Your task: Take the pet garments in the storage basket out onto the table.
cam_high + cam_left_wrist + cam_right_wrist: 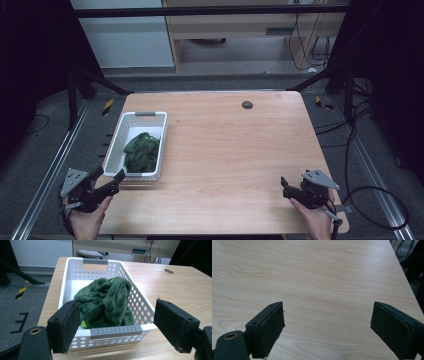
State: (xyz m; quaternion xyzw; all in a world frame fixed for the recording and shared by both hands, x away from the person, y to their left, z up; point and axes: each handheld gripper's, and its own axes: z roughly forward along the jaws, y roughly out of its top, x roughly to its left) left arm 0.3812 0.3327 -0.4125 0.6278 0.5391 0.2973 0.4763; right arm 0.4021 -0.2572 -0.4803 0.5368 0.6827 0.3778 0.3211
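**Green cloth in the basket, both grippers empty**

Broad wooden table (225,150), pale and smooth-grained. White plastic basket (119,148) at its left edge, walls perforated, holding a crumpled dark-green plush cloth (105,302); likely dropped there for storage. Left gripper (107,179) just before the basket, jaws wide apart, nothing between. Right gripper (284,186) resting low, spread wide, empty.

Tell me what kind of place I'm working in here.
Probably a lab or recording workspace: a wooden table framed by black rails, loose cables on grey carpet, hazard tape on the floor. A white perforated basket holds a green cloth.
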